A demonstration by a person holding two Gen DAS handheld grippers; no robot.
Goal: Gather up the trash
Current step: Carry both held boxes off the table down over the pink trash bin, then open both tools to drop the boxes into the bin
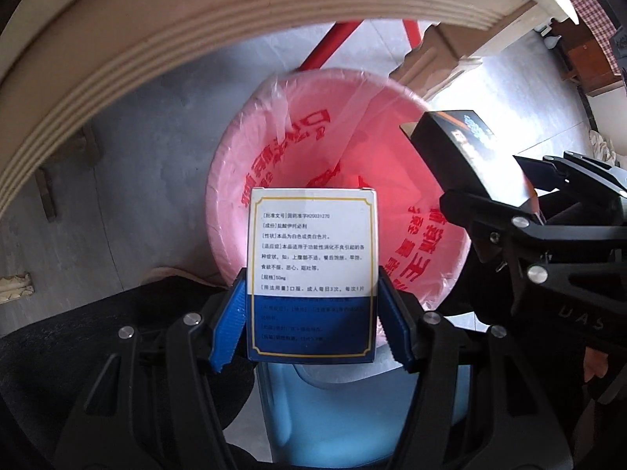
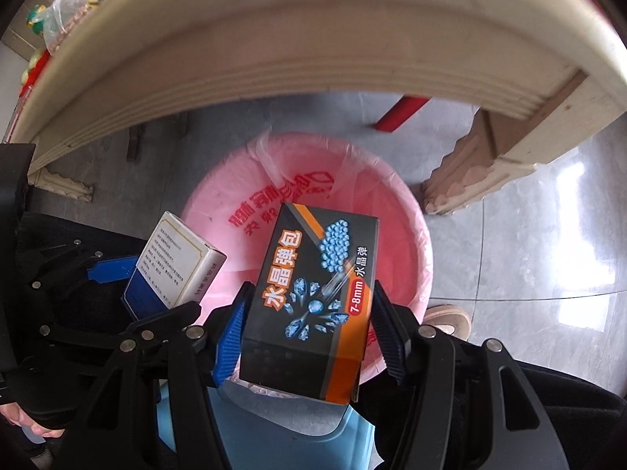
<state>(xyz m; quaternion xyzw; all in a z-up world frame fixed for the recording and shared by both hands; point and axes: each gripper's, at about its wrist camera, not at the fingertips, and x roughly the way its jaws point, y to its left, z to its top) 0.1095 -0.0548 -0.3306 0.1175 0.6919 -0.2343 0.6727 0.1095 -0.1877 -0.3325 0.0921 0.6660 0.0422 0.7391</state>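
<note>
I held both grippers over the pink-lined bin point(image 1: 274, 149), each clamped on a box. The left gripper point(image 1: 313, 313) pinched the white-and-blue box point(image 1: 311, 258) by its sides, long axis pointing away from the jaws toward the bin's mouth. The right gripper point(image 2: 309, 337) gripped the black box point(image 2: 313, 297) likewise, above the bin's near rim. Both boxes hung over the liner, the bin directly beneath.

Grey tiled floor point(image 2: 529, 243) bears pink-lined bin point(image 2: 415, 235), table leg point(image 2: 470, 172)
</note>
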